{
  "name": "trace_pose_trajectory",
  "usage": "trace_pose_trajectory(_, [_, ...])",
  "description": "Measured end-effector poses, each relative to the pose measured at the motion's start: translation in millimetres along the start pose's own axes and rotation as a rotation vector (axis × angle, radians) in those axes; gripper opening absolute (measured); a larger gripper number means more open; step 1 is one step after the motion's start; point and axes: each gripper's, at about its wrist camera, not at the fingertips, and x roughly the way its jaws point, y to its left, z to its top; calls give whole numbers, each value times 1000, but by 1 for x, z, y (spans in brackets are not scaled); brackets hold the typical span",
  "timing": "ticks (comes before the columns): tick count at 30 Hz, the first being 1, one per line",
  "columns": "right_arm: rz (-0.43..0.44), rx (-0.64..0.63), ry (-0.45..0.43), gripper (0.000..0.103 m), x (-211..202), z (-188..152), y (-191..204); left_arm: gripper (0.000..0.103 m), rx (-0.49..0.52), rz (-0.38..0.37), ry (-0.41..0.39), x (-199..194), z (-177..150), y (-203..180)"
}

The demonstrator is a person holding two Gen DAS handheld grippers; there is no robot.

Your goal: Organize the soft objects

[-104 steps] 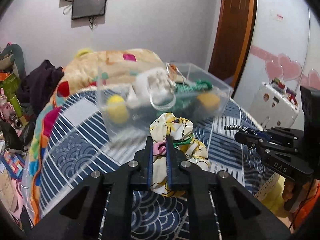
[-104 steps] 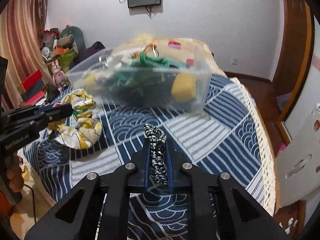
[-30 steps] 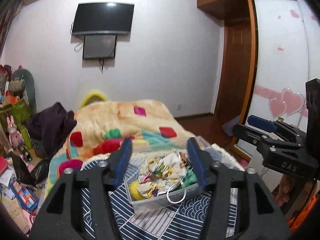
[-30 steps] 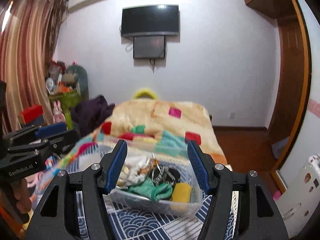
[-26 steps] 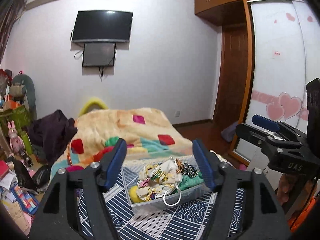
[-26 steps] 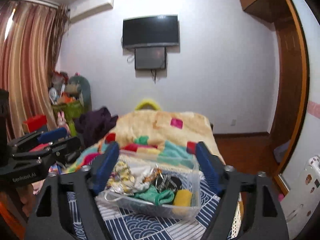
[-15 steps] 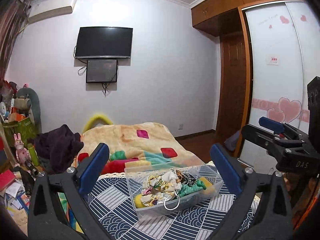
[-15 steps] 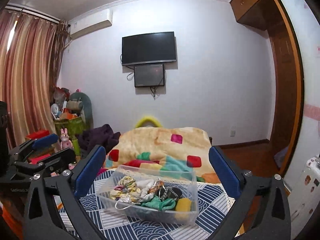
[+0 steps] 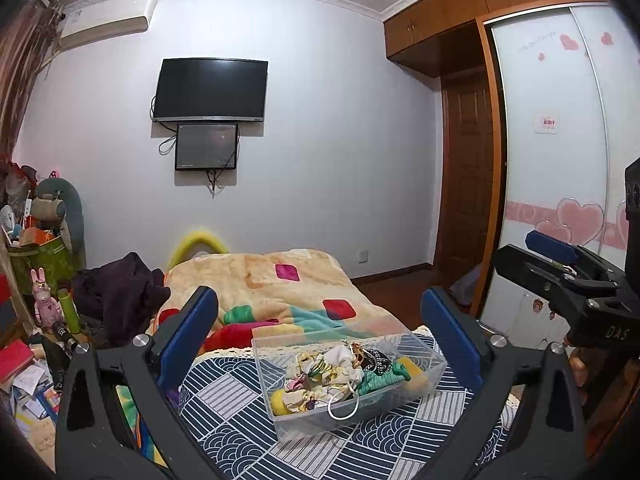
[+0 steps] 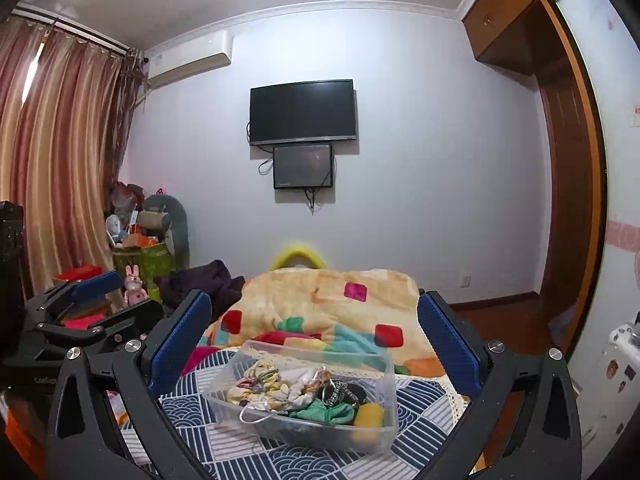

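Observation:
A clear plastic bin sits on the blue patterned bedspread. It holds a yellow floral cloth, a black-and-white braided band, a green cloth and yellow sponges. My left gripper is wide open and empty, raised above and behind the bin. My right gripper is also wide open and empty, raised the same way; the bin shows below it. The right gripper also shows in the left wrist view, and the left gripper in the right wrist view.
A peach blanket with coloured patches covers the far half of the bed. A dark clothes pile and cluttered toys lie at the left. A wall TV, a wooden door and a wardrobe stand beyond.
Both grippers let the floral cloth and the braided band go into the bin, opened wide, and pulled up and back from the bed. The view now takes in the whole room.

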Motion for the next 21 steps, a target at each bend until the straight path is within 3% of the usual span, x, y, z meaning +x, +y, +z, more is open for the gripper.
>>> trace_pose_trajectory(21, [-8, -2, -10, 103, -4, -1, 1, 103, -15, -2, 11, 1, 1, 0])
